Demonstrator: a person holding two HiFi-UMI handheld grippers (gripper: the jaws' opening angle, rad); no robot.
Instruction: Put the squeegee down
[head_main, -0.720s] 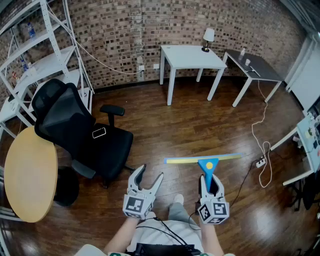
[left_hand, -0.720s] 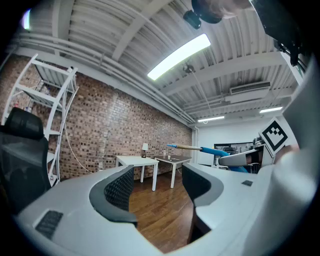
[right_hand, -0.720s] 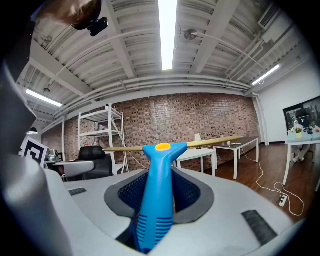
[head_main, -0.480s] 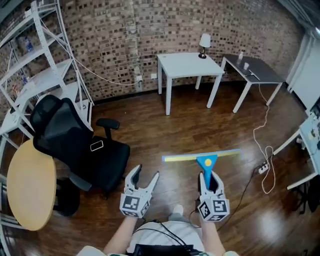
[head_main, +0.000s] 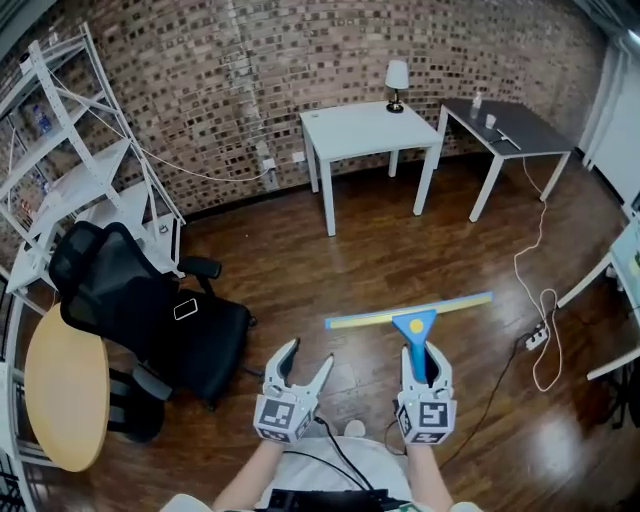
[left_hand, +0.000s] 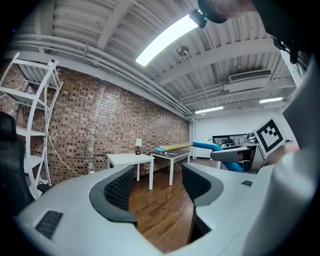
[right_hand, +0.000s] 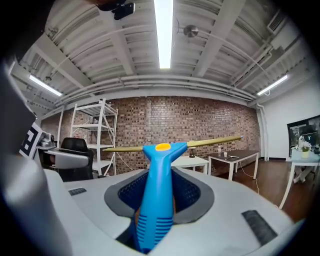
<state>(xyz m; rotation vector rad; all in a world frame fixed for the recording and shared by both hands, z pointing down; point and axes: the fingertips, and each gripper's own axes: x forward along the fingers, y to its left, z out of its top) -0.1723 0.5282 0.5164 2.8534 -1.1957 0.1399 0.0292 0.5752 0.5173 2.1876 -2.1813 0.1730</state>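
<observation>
A blue squeegee (head_main: 414, 330) with a yellow blade (head_main: 370, 318) is held out level above the wooden floor, blade crosswise at the far end. My right gripper (head_main: 425, 358) is shut on its blue handle (right_hand: 157, 200), which fills the gap between the jaws in the right gripper view. To its left, my left gripper (head_main: 301, 366) stands open with nothing between its jaws; in the left gripper view the squeegee (left_hand: 200, 146) shows off to the right of that gripper (left_hand: 157, 187).
A white table (head_main: 365, 128) with a small lamp (head_main: 397, 78) stands ahead by the brick wall, a dark table (head_main: 508, 128) to its right. A black office chair (head_main: 150, 310), a round wooden table (head_main: 60, 400) and white shelving (head_main: 70, 160) are at the left. A cable (head_main: 535, 290) trails on the floor at right.
The view has shifted, so the tables and the chair lie differently in the picture. Both grippers keep their pose, the squeegee still held out level in the right one.
</observation>
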